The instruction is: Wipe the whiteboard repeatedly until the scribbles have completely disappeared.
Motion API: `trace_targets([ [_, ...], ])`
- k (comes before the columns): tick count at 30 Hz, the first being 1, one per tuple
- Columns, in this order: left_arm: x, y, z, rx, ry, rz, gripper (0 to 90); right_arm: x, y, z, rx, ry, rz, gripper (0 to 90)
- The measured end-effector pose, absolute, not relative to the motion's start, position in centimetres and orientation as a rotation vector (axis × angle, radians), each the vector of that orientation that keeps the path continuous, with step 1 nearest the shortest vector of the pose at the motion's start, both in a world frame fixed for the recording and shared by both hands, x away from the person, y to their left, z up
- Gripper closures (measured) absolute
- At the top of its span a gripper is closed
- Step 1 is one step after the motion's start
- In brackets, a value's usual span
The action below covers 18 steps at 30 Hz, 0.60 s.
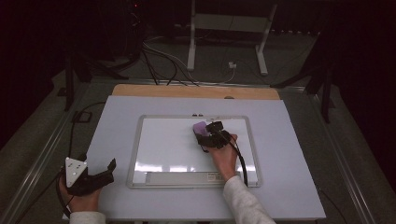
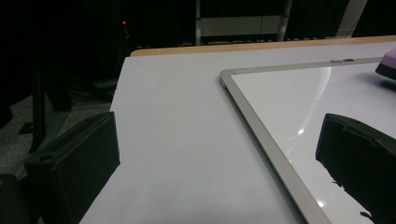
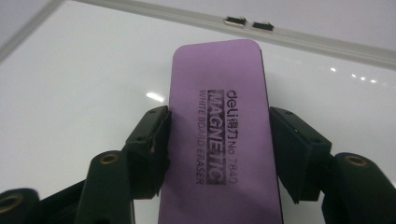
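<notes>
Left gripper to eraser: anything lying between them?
No loose object. In the high view, between the left gripper and the purple eraser lie bare table cover, the whiteboard's frame and blank whiteboard surface.

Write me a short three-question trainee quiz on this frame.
1. True or false: the right tongs grip the purple eraser by its long sides.
2. Where do the left tongs sit? A) on the whiteboard B) off the board, near the table's front left corner.
3. Fill in: the eraser's label reads "MAGNETIC WHITE BOARD ____".

Key: 1 true; 2 B; 3 eraser.
</notes>
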State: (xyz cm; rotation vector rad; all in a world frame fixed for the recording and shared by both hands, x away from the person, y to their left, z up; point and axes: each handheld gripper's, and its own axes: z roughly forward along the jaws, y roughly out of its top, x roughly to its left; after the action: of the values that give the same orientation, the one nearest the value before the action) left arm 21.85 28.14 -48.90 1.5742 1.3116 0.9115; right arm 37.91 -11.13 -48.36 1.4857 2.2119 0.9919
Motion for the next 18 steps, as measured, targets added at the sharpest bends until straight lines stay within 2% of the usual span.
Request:
trace_targets([
  [18, 21.9, 28.1, -48.9, 1.577, 1.310, 0.911, 0.5, 35.7, -11.6, -45.9, 1.410, 2.248, 1.110, 41.0],
])
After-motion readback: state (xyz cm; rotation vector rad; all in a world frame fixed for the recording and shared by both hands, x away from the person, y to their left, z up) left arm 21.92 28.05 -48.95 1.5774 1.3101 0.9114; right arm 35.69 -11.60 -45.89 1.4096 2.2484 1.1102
